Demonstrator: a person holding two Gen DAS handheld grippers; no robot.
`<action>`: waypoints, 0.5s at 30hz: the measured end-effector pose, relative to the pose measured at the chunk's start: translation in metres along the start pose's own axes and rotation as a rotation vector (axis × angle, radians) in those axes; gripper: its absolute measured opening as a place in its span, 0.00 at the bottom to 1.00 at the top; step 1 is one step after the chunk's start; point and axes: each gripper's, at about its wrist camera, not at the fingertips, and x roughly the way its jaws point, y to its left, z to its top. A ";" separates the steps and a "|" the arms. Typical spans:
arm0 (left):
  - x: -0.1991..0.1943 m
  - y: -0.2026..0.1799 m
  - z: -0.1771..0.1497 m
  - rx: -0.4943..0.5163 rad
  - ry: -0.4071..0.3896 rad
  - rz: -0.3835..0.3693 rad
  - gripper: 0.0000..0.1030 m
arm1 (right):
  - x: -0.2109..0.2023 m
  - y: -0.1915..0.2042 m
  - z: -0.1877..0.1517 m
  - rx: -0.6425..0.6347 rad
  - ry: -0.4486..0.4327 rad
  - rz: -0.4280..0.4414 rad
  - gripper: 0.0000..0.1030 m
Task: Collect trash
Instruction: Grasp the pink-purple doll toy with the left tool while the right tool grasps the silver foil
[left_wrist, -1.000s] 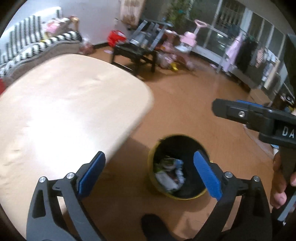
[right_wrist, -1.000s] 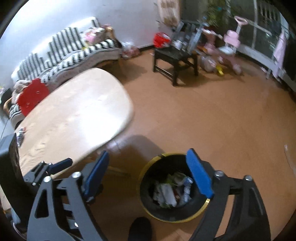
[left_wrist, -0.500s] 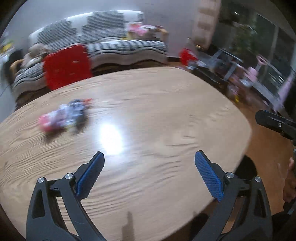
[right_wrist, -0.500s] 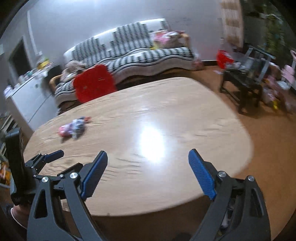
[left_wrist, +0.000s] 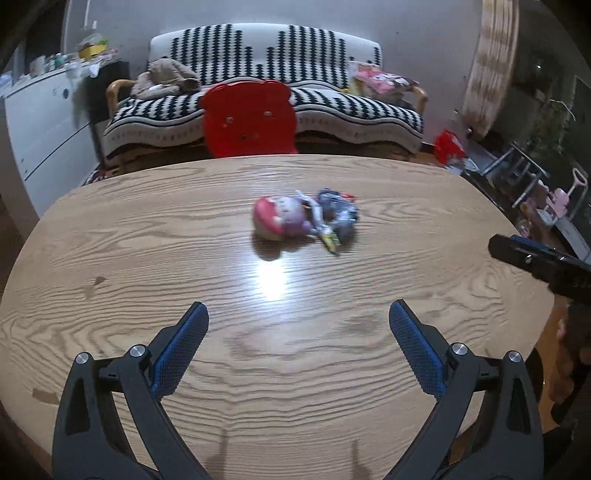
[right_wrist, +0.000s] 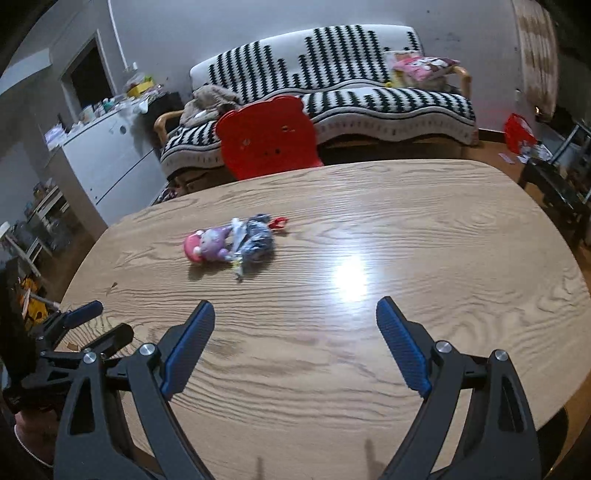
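Observation:
A small heap of trash lies on the oval wooden table (left_wrist: 147, 258): a pink and purple wrapper (left_wrist: 280, 219) and a crumpled dark blue wrapper (left_wrist: 338, 216). It also shows in the right wrist view: the pink wrapper (right_wrist: 207, 247) and the blue wrapper (right_wrist: 258, 238). My left gripper (left_wrist: 297, 332) is open and empty over the near table edge, short of the heap. My right gripper (right_wrist: 295, 325) is open and empty, right of the heap. The bin is out of view.
A red bear-shaped chair (left_wrist: 249, 120) stands at the table's far side, with a black-and-white sofa (left_wrist: 258, 74) behind it. A white cabinet (right_wrist: 107, 162) is at the left. A dark side table (right_wrist: 554, 184) and toys are at the right.
Both grippers swung up and left from the trash bin on the floor to face the table. The trash heap has come into view near the centre. Both stay open.

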 end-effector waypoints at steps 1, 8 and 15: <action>0.000 0.003 -0.001 -0.002 -0.001 0.004 0.92 | 0.006 0.005 0.000 -0.009 0.009 0.008 0.83; 0.025 0.018 0.011 0.012 -0.006 0.029 0.92 | 0.037 0.020 0.010 -0.026 0.032 0.030 0.83; 0.086 0.026 0.032 0.028 0.007 0.040 0.92 | 0.092 0.019 0.033 0.004 0.078 0.030 0.83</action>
